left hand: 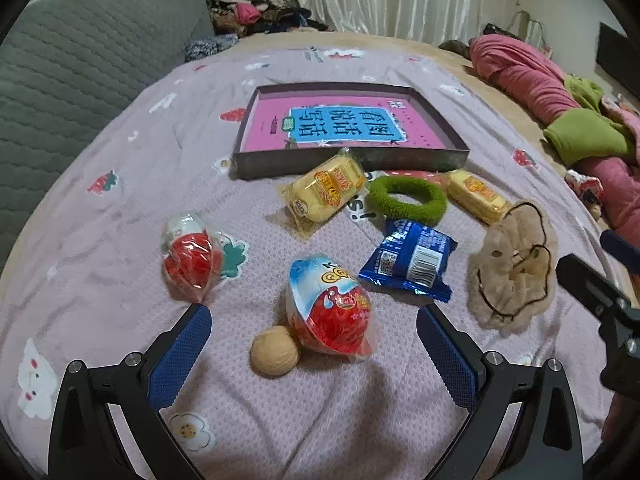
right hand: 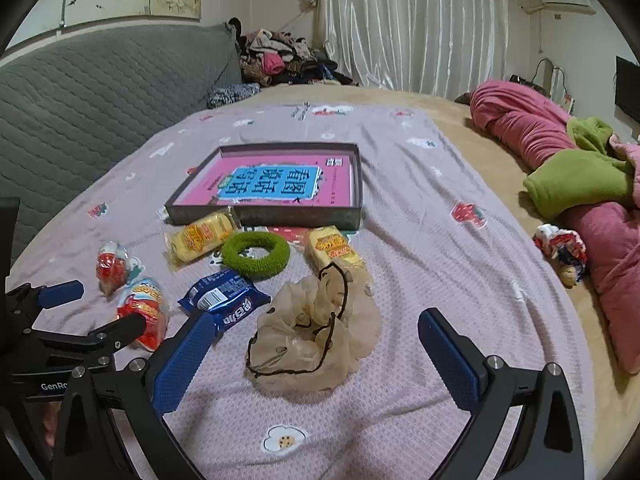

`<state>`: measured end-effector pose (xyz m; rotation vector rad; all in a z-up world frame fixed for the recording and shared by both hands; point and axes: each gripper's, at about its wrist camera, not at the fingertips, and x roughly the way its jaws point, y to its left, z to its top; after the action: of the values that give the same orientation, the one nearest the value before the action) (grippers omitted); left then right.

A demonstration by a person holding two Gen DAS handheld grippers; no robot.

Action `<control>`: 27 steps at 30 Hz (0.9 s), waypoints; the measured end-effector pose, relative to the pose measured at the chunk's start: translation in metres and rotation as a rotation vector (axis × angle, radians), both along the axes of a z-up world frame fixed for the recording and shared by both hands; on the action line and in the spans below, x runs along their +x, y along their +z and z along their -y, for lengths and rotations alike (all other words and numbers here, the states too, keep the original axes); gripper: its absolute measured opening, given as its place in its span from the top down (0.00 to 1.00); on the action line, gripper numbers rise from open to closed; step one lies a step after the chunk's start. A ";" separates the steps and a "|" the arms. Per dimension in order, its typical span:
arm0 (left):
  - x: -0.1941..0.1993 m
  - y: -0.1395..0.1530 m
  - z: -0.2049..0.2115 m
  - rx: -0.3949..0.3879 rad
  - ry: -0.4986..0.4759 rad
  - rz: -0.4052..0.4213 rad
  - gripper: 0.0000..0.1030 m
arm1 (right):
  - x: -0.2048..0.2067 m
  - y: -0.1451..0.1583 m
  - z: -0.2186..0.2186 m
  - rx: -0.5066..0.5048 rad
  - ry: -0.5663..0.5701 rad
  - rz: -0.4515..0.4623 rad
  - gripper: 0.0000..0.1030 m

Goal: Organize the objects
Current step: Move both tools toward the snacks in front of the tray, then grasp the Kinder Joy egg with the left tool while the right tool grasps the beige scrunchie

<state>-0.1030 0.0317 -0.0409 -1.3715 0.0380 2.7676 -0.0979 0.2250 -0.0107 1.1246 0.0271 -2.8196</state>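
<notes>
On the lilac bedspread lies a shallow dark box (left hand: 352, 158) (right hand: 264, 216) with a pink book in it. In front of it lie two yellow cake packets (left hand: 326, 192) (left hand: 476, 196), a green hair ring (left hand: 406, 200) (right hand: 256, 254), a blue snack packet (left hand: 410, 260) (right hand: 222, 294), a beige scrunchie (left hand: 512, 268) (right hand: 316, 328), two red egg-shaped toys (left hand: 332, 308) (left hand: 192, 258) and a walnut (left hand: 274, 352). My left gripper (left hand: 314, 320) is open around the nearer red egg. My right gripper (right hand: 316, 330) is open, with the scrunchie between its fingers.
A grey quilted headboard (right hand: 100, 96) rises at the left. Piled clothes (right hand: 280, 60) sit at the far corner. Pink and green bedding (right hand: 568, 168) is heaped along the right side. A small doll (right hand: 562, 248) lies near it. White curtains hang behind.
</notes>
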 end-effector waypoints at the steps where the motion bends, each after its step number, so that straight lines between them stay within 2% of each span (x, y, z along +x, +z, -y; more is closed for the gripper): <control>1: -0.002 -0.002 0.000 0.003 0.003 0.008 0.01 | -0.003 -0.003 0.000 -0.002 0.001 0.004 0.00; 8: -0.021 -0.019 -0.002 0.013 0.005 0.065 0.01 | -0.023 -0.021 -0.002 -0.010 0.003 0.062 0.00; 17: -0.033 -0.027 -0.011 -0.023 -0.006 0.080 0.01 | -0.045 -0.038 -0.012 -0.079 -0.005 0.124 0.00; 21: -0.039 -0.029 -0.013 -0.010 -0.012 0.082 0.01 | -0.053 -0.047 -0.010 -0.058 -0.013 0.157 0.00; 23: -0.040 -0.030 -0.015 -0.026 -0.013 0.084 0.01 | -0.054 -0.051 -0.007 -0.039 -0.005 0.163 0.04; 27: -0.042 -0.034 -0.017 -0.038 -0.013 0.100 0.09 | -0.053 -0.058 -0.001 -0.023 0.021 0.181 0.31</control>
<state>-0.1453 0.0487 -0.0748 -1.5113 0.0952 2.6973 -0.1513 0.2257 -0.0691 1.3610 -0.0075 -2.6808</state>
